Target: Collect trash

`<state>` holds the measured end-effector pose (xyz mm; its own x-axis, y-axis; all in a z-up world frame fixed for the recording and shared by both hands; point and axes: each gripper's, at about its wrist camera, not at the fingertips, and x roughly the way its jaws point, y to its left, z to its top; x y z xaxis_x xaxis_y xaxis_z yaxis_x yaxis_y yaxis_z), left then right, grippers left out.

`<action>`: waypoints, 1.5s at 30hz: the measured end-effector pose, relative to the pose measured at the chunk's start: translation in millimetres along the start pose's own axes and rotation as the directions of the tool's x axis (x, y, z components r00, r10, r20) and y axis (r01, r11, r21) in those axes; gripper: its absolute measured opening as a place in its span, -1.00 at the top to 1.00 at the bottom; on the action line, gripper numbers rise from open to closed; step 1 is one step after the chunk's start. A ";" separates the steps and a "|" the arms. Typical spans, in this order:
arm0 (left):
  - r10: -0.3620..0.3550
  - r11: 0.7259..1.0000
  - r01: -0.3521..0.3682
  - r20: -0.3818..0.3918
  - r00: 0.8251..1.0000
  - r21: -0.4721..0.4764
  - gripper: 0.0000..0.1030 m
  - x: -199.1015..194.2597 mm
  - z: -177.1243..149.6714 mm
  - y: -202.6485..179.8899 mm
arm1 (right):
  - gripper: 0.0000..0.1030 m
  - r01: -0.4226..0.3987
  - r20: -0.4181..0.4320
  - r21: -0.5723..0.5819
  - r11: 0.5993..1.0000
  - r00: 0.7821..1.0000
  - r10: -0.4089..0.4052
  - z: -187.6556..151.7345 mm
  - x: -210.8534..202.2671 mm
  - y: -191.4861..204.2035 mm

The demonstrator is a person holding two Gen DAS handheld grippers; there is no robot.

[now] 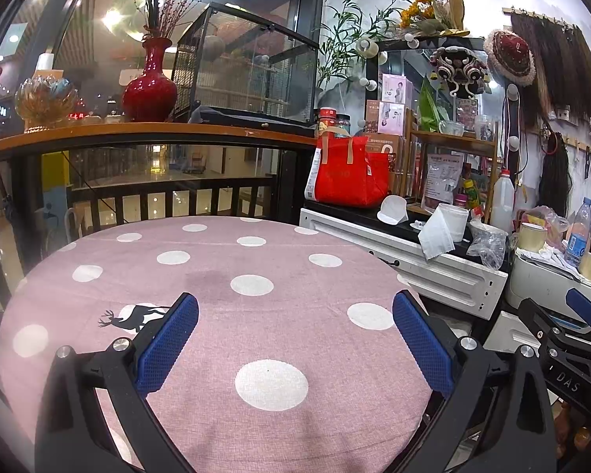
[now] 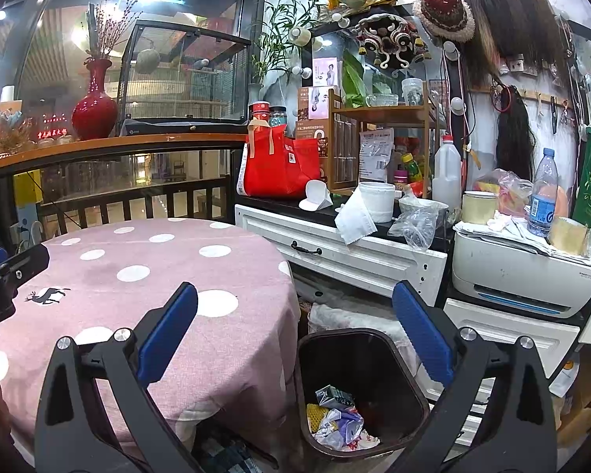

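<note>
Below the right gripper (image 2: 295, 331), whose jaws are spread and empty, crumpled trash (image 2: 339, 419) lies in the dark bin (image 2: 398, 358) just beside the table (image 2: 224, 339). Over that pink dotted cloth the left gripper (image 1: 295, 339) hangs released, holding nothing. Farther off, a red bag (image 2: 281, 167) stands on the white cabinet (image 2: 354, 260).

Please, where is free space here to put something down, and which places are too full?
The round table with the pink dotted cloth is bare from the black railing to its near edge, under the open left gripper. The white cabinet's top is crowded with a red bag, tub and bottles. The printer carries papers and tape rolls.
</note>
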<state>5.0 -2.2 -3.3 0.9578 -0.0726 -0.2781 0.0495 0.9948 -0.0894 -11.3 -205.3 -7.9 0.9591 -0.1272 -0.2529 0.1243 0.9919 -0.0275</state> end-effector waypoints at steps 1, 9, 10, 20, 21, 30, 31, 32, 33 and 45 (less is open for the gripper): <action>0.000 1.000 0.000 0.000 1.000 -0.001 -0.89 0.0 0.1 0.0 | -0.89 0.001 -0.001 -0.001 1.000 1.000 -0.001 0.2 0.1 -0.3; 0.000 1.000 0.000 0.000 1.000 0.000 -0.89 0.1 0.1 0.3 | -0.89 0.000 0.000 0.001 1.000 1.000 0.000 0.1 0.2 0.1; -0.001 1.000 0.001 0.000 1.000 -0.001 -0.89 0.1 0.2 0.4 | -0.89 0.000 0.000 0.002 1.000 1.000 0.000 0.1 0.1 0.1; 0.000 1.000 0.000 0.001 1.000 0.000 -0.89 0.2 0.3 0.4 | -0.89 0.000 -0.002 0.003 1.000 1.000 0.000 -0.8 -0.6 2.2; 0.000 1.000 0.000 0.001 1.000 0.000 -0.89 0.0 0.2 0.4 | -0.89 -0.001 -0.001 0.003 1.000 1.000 0.001 -0.7 -0.5 2.1; -0.004 1.000 0.004 -0.011 1.000 0.004 -0.89 0.5 0.5 -1.3 | -0.89 0.001 0.000 0.003 1.000 1.000 -0.001 -1.4 -1.7 4.9; -0.003 1.000 0.003 -0.006 1.000 0.005 -0.89 -0.6 0.5 -1.8 | -0.89 0.001 0.000 0.003 1.000 1.000 -0.001 -1.5 -2.0 5.2; -0.003 1.000 0.003 -0.001 1.000 0.007 -0.89 -1.9 0.6 -2.3 | -0.89 0.001 -0.001 0.003 1.000 1.000 -0.001 -1.6 -2.0 5.4; -0.002 1.000 0.001 0.003 1.000 0.009 -0.89 -2.8 0.5 -2.8 | -0.89 0.001 -0.002 0.003 1.000 1.000 -0.001 -2.1 -2.1 6.2; 0.004 1.000 -0.004 0.010 1.000 0.019 -0.89 -2.0 0.8 -4.9 | -0.89 0.002 -0.005 0.004 1.000 1.000 -0.002 -1.0 -2.2 6.6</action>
<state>3.1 -6.9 -1.6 0.9607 -0.0683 -0.2692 0.0513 0.9962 -0.0699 -12.8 -198.6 -8.5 0.9576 -0.1291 -0.2576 0.1271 0.9916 -0.0244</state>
